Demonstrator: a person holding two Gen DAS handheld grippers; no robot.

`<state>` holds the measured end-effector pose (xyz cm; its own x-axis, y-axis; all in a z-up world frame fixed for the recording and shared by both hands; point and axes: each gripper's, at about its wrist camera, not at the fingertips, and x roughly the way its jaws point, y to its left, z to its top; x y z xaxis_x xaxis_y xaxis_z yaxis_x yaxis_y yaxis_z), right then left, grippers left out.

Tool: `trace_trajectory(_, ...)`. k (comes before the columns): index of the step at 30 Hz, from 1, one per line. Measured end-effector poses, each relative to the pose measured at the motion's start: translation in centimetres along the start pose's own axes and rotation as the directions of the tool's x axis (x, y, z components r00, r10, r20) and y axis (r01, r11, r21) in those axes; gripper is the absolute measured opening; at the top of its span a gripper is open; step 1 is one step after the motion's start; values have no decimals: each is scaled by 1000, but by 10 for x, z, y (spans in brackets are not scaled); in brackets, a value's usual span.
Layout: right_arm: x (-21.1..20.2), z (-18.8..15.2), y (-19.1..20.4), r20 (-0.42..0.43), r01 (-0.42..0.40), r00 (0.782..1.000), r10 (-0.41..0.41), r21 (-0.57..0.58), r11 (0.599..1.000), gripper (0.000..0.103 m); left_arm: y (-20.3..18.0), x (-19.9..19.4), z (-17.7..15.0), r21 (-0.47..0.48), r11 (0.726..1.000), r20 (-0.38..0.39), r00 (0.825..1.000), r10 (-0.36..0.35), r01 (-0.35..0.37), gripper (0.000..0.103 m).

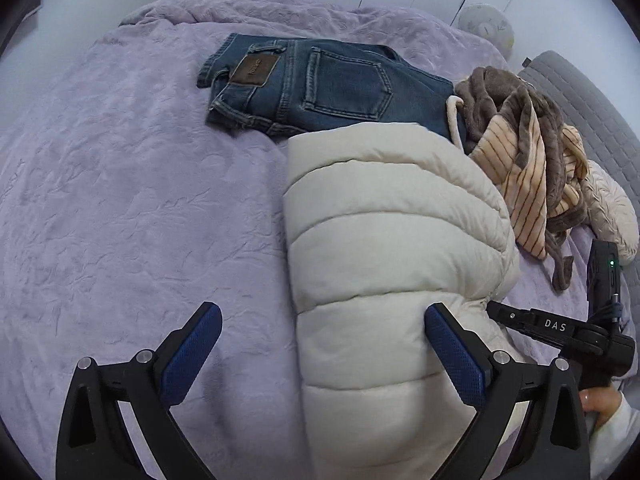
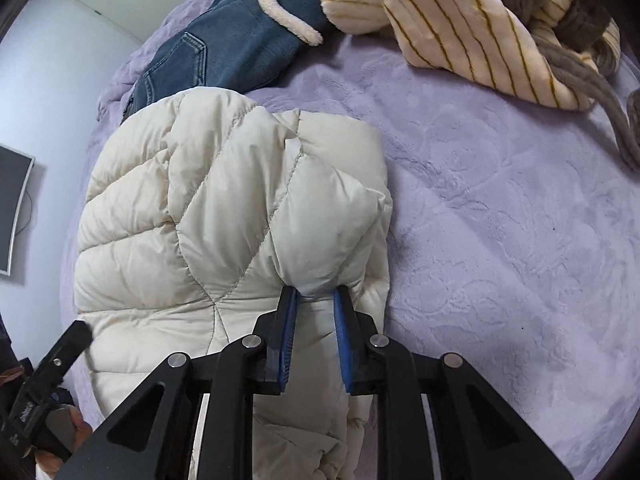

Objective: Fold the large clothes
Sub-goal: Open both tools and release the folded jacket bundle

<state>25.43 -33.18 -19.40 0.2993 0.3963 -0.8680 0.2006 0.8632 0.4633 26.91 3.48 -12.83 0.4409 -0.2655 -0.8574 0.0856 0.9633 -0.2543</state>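
A cream puffer jacket [image 1: 384,248] lies folded lengthwise on the lilac bedspread [image 1: 140,200]. My left gripper [image 1: 322,316] is open, its blue pads wide apart, hovering over the jacket's near left edge; it holds nothing. My right gripper [image 2: 316,300] is shut on a fold of the puffer jacket [image 2: 200,208] at its near right side. The right gripper also shows in the left wrist view [image 1: 560,328] at the jacket's right edge. The tip of the left gripper shows at the lower left of the right wrist view [image 2: 60,360].
Folded blue jeans [image 1: 320,84] lie beyond the jacket. A rumpled brown and striped cream garment [image 1: 528,152] lies at the right, with a pale quilted pillow [image 1: 612,208] and grey headboard behind it. A monitor [image 2: 12,208] hangs on the left wall.
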Motion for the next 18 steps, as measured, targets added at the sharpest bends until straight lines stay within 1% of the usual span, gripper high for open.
trace_trajectory(2,3,-5,-6,-2,4,1000,-4,-5,1000,21,9,15,-9,-9,1000,-43,999,3,-4,102)
trace_trajectory(5,19,-7,-12,-8,27,1000,-27,-4,1000,21,10,36,-21,-2,1000,-60,998,-12,12,102)
trace_trajectory(8,27,-10,-19,-13,33,999,-33,33,999,22,12,40,-19,-38,999,-84,996,-24,21,102)
trace_trajectory(10,22,-9,-18,-12,25,1000,-24,56,998,22,11,36,-16,-27,1000,-85,996,-9,7,102)
trace_trajectory(13,7,-8,-11,-9,22,1000,-22,41,999,22,8,28,-12,5,1000,-82,996,23,-23,102)
trace_trajectory(18,-20,-11,-6,-4,3,1000,-3,32,999,22,7,18,-7,-6,999,-86,996,40,-40,102)
